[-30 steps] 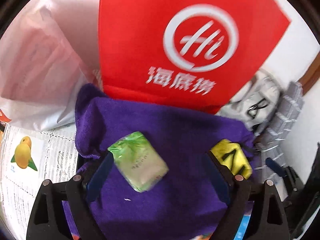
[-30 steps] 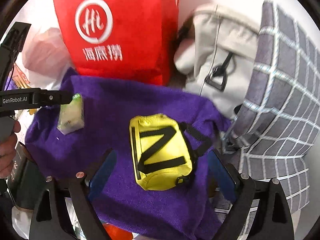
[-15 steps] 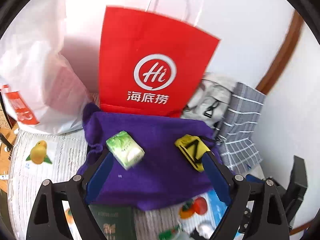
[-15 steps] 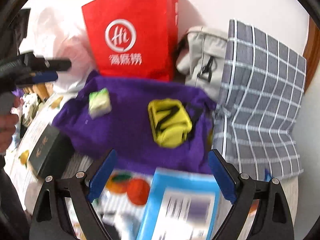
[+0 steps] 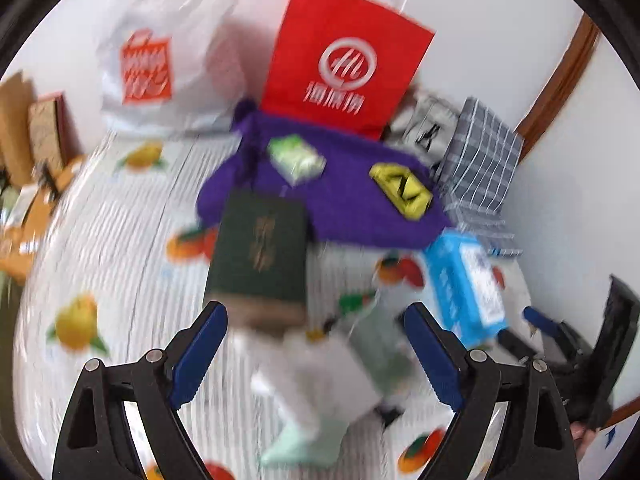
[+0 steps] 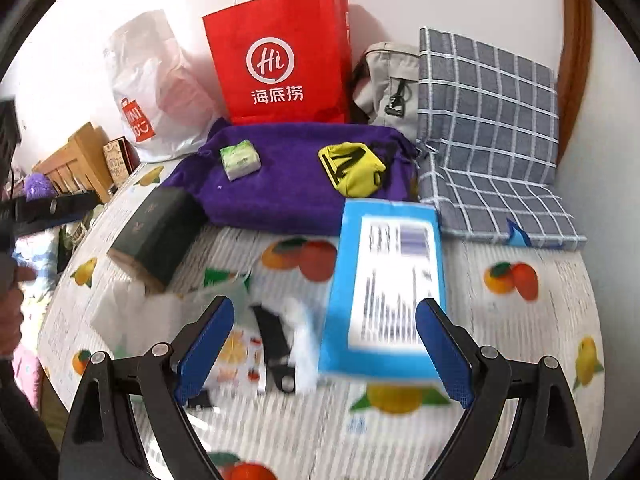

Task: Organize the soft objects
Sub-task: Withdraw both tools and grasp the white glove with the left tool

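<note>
A purple cloth (image 6: 280, 196) lies at the back of the table, with a green tissue pack (image 6: 240, 159) and a yellow pouch with black straps (image 6: 352, 168) on it. In the left wrist view the cloth (image 5: 348, 208), the tissue pack (image 5: 296, 159) and the pouch (image 5: 402, 190) show too, blurred. A grey checked cushion (image 6: 488, 136) and a grey bag (image 6: 388, 88) lie to the right. My left gripper (image 5: 316, 356) is open and empty over blurred white and mint items (image 5: 316, 392). My right gripper (image 6: 324, 352) is open and empty, well short of the cloth.
A red paper bag (image 6: 284, 60) and a white plastic bag (image 6: 156, 92) stand against the wall. A dark green box (image 6: 156, 236), a blue box (image 6: 388, 292) and a black tool (image 6: 276, 344) lie on the fruit-print tablecloth (image 6: 520, 320). Wooden items (image 6: 76, 160) stand at left.
Both grippers have pulled back and up from the purple cloth. The tissue pack and pouch stay on it. The dark green box, the blue box and small items have come into view.
</note>
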`<control>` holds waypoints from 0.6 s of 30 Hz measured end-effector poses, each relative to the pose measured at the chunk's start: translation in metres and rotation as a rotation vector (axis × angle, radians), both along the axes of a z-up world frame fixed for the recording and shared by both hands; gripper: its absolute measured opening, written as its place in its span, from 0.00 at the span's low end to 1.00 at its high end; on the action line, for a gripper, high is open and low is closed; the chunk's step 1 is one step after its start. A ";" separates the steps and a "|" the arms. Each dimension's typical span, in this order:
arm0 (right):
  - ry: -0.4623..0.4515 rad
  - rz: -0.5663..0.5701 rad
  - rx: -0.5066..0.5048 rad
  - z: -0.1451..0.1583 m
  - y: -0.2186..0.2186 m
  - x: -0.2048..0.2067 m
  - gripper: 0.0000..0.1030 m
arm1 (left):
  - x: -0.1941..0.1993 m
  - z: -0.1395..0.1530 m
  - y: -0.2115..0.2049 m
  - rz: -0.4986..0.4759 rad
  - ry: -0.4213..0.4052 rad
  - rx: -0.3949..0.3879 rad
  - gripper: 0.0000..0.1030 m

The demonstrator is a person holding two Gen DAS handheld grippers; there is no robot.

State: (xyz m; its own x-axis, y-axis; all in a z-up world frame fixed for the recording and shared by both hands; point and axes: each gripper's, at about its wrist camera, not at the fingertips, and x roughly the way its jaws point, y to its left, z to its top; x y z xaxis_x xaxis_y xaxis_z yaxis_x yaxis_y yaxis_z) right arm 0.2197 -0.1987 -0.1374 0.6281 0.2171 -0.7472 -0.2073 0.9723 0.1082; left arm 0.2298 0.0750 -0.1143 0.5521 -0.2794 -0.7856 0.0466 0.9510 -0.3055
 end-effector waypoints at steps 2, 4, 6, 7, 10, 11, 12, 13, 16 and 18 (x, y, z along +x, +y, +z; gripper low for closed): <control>0.001 -0.004 0.014 -0.005 -0.001 -0.013 0.89 | -0.014 -0.018 -0.001 -0.001 0.035 -0.020 0.87; 0.000 0.016 0.042 -0.012 -0.002 -0.027 0.89 | -0.027 -0.031 -0.003 -0.006 0.055 -0.049 0.87; -0.008 0.035 0.058 -0.017 -0.002 -0.038 0.89 | -0.036 -0.043 -0.007 -0.023 0.068 -0.083 0.87; -0.010 0.040 0.058 -0.018 0.000 -0.043 0.89 | -0.038 -0.047 -0.009 -0.022 0.063 -0.088 0.87; -0.022 0.086 0.037 -0.024 0.011 -0.054 0.86 | -0.038 -0.060 -0.017 -0.007 0.062 -0.034 0.86; -0.026 0.094 0.027 -0.025 0.014 -0.056 0.85 | -0.036 -0.063 -0.019 0.001 0.062 -0.008 0.86; -0.031 0.100 0.016 -0.026 0.018 -0.058 0.82 | -0.036 -0.067 -0.021 0.012 0.053 0.021 0.82; -0.032 0.109 0.012 -0.028 0.022 -0.059 0.79 | -0.036 -0.068 -0.022 0.019 0.043 0.037 0.77; -0.024 0.134 0.010 -0.035 0.035 -0.058 0.77 | -0.037 -0.071 -0.023 0.016 0.031 0.054 0.48; -0.019 0.158 -0.005 -0.039 0.046 -0.056 0.76 | -0.040 -0.071 -0.018 0.008 0.018 0.012 0.32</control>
